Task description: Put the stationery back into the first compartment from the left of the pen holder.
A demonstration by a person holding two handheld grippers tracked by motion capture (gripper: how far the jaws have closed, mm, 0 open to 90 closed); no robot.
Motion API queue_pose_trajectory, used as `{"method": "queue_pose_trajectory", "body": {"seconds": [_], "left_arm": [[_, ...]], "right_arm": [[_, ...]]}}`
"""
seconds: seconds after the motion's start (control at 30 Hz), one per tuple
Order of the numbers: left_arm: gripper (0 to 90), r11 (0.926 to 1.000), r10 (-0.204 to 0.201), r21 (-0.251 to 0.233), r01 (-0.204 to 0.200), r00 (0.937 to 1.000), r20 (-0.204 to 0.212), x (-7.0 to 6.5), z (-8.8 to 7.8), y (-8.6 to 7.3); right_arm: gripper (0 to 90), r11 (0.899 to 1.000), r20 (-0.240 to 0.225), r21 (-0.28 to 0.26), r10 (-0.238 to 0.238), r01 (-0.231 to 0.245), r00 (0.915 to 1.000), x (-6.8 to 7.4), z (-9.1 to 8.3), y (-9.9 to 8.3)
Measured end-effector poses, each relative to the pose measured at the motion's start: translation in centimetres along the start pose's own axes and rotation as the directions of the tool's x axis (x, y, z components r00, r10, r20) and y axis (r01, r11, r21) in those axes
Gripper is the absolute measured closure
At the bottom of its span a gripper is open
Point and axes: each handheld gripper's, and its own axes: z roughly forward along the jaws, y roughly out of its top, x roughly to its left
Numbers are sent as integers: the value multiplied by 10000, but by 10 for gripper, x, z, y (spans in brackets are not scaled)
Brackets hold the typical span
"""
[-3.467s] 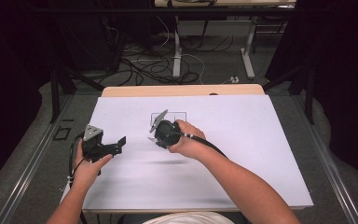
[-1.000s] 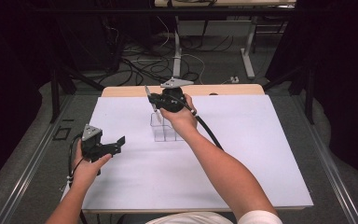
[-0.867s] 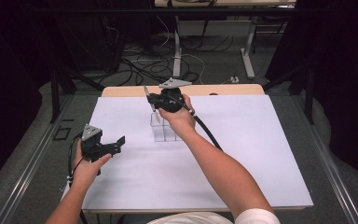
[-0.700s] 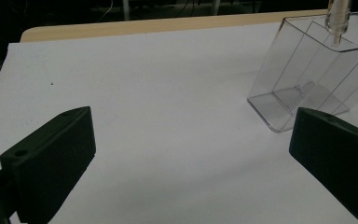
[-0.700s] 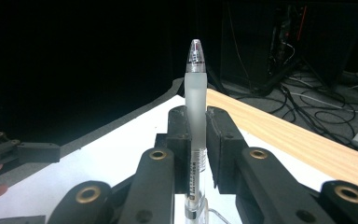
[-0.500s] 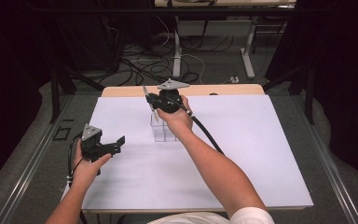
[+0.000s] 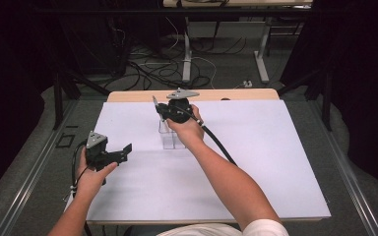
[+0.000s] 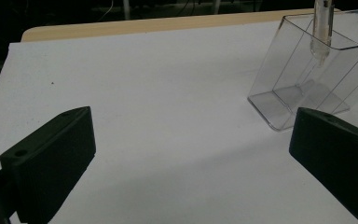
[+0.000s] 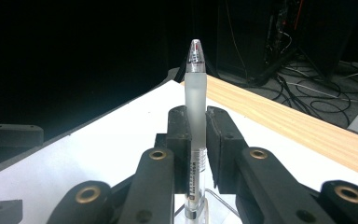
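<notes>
On the left of the high view, the left gripper (image 7: 123, 152) sits in the person's left hand (image 7: 91, 174) over the white sheet (image 7: 256, 162), near its left edge, just where it was in the earlier frames; its jaws stand wide apart with nothing between them, and its own view looks between them across bare paper towards the clear plastic box (image 8: 307, 70). Toward the middle, that box (image 7: 172, 137) stands upright on the sheet, well clear of the left gripper and short of the wooden table edge (image 7: 236, 94). Above it the right gripper (image 7: 158, 109) has shifted since a few seconds back, when it hung lower and nearer the person over the sheet; it now hangs above the box's far side, almost unmoved over the last second. Its jaws are clamped on a frosted pen (image 9: 196, 107), gripping the barrel about midway. Seen from the left gripper view, the pen's lower end (image 8: 320, 32) dips inside the box's open top, clear of its floor.
</notes>
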Motion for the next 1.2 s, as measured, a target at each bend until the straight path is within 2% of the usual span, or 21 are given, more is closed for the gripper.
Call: {"method": "queue_pose_trajectory", "body": {"seconds": [0.07, 0.1, 0.13, 0.17, 0.43, 0.5, 0.53, 0.6, 0.7, 0.77, 0.8, 0.83, 0.9, 1.0, 1.07, 1.13, 1.17, 1.2], "left_arm": [[3, 10000, 8, 25, -8, 10000, 2, 0, 0, 0], [3, 10000, 17, 27, -17, 10000, -4, 0, 0, 0], [3, 10000, 23, 29, -23, 10000, -2, 0, 0, 0], [3, 10000, 20, 23, -20, 10000, -2, 0, 0, 0], [3, 10000, 32, 29, -32, 10000, -19, -1, 0, 0], [3, 10000, 28, 31, -28, 10000, -24, 0, 0, 0], [3, 10000, 28, 35, -28, 10000, -26, 0, 0, 0], [3, 10000, 27, 40, -27, 10000, -27, 0, 0, 0], [3, 10000, 55, 65, -55, 10000, -41, 0, 0, 0], [3, 10000, -12, 37, 12, 10000, -74, 0, 1, 0], [3, 10000, -39, 34, 40, 10000, -89, 1, 1, -1], [3, 10000, -42, 55, 43, 9999, -100, 1, 1, 0], [3, 10000, -4, 97, 5, 9999, -122, 2, 1, -1], [3, 9999, -56, 118, 57, 9999, -151, 2, 1, 0], [3, 9999, -44, 141, 46, 9999, -167, 3, 0, 0], [3, 9999, -67, 113, 69, 9998, -188, 3, 1, 0], [3, 9999, -77, 109, 79, 9998, -196, 3, 1, -1], [3, 9999, -71, 130, 74, 9998, -202, 3, 1, 0]], "right_arm": [[802, 9999, -19, -141, 40, -40, 10000, 0, 1, -2], [802, 10000, 23, 51, 13, -13, 10000, 0, 0, -2], [802, 10000, 11, -55, 61, -61, 10000, -1, 1, -4], [802, 9999, 16, 113, 80, -80, 10000, -1, 0, -5], [801, 9997, -28, 206, 157, -156, 9999, -4, 0, -16], [801, 9987, -82, 479, 180, -176, 9998, -4, -1, -18], [801, 9993, -77, 306, 195, -192, 9998, -4, 1, -20], [800, 9987, -138, 452, 230, -224, 9996, -4, 0, -21], [798, 9989, -189, 353, 331, -324, 9993, -4, 0, -22], [796, 9981, -219, 544, 296, -284, 9993, -3, -3, -20], [782, 9979, -236, 598, 281, -266, 9993, -4, -4, -19], [751, 9990, -301, 320, 322, -312, 9990, -4, -4, -19], [693, 9995, -349, 206, 235, -228, 9991, -4, -8, -16], [621, 9996, -232, 268, 19, -12, 9997, -3, -15, -11], [571, 9999, -177, -83, -73, 72, 9998, -3, -18, -10], [523, 9999, -168, -118, -96, 94, 9998, -4, -22, -9], [510, 9998, -126, -167, -76, 74, 9999, -4, -24, -9], [492, 9995, 122, -254, -157, 160, 9998, -4, -27, -9]]}}
